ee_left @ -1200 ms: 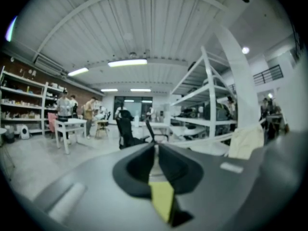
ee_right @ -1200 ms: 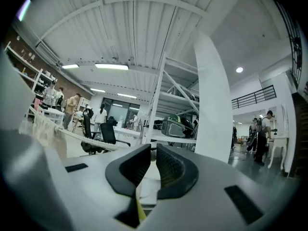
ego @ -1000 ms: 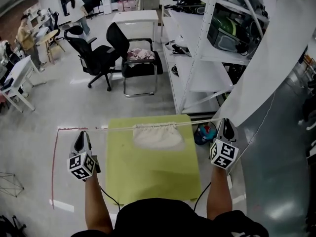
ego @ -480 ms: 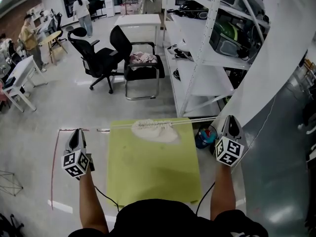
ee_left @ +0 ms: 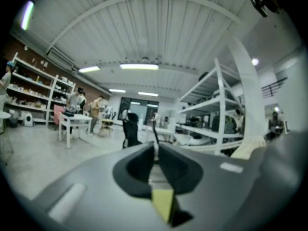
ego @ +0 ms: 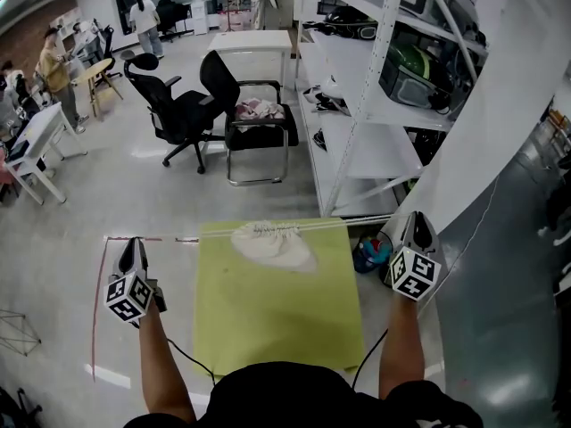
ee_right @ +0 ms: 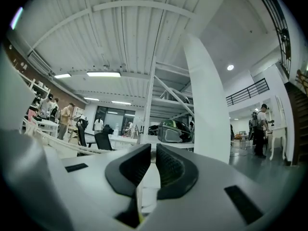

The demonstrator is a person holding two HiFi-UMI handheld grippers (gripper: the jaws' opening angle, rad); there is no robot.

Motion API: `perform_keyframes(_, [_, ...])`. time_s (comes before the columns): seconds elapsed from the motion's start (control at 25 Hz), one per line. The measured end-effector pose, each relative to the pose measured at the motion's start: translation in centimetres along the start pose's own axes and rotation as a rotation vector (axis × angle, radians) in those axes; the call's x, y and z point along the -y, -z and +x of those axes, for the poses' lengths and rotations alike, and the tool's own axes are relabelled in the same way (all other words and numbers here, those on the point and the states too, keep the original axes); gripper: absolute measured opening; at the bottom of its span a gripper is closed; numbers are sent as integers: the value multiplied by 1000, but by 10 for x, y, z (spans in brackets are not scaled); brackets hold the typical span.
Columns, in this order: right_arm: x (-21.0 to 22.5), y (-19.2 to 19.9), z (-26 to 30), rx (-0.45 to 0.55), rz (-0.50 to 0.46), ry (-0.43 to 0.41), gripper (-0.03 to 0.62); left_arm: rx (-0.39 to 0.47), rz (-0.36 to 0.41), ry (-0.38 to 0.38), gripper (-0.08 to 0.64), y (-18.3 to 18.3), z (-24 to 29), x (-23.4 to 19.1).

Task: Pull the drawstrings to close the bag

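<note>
Head view showed the bag (ego: 272,242) lying at the far edge of the green table (ego: 277,319), its mouth gathered tight. The drawstring (ego: 357,221) ran taut from the mouth out to both sides. The left gripper (ego: 134,242) was held off the table's left side and the right gripper (ego: 416,218) off its right, well apart. In each gripper view the jaws were pressed together on the thin drawstring.

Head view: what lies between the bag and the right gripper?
A taut drawstring joins the bag and the right gripper over the green table's far edge; head view.
</note>
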State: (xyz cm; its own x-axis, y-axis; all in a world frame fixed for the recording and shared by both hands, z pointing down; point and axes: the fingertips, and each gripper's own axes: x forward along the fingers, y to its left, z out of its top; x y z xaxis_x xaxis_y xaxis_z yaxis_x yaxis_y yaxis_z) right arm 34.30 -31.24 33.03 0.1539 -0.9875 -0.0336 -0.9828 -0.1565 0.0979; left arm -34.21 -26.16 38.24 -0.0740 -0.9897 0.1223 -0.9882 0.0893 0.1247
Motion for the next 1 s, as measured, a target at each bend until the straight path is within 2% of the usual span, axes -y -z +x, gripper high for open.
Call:
perform_keyframes(0.12, [1, -2, 2, 9, 13, -3, 35, 6, -20, 5, 35, -1, -1, -3])
perform_keyframes(0.36, [-6, -6, 5, 10, -5, -35, 34, 2, 45, 13, 35, -10, 2, 10])
perform_keyframes(0.56, [-18, 12, 10, -24, -28, -63, 34, -44, 57, 44, 37, 3, 20, 21])
perform_keyframes(0.8, [-39, 35, 48, -83, -76, -105, 34, -116, 83, 102, 37, 25, 71, 49])
perform_keyframes(0.88, [-47, 30, 66, -79, -103, -118, 34, -126, 92, 119, 37, 24, 91, 61])
perform_keyframes(1.0, [-58, 7, 84, -37, -136, -135, 34, -98, 116, 139, 38, 8, 108, 79])
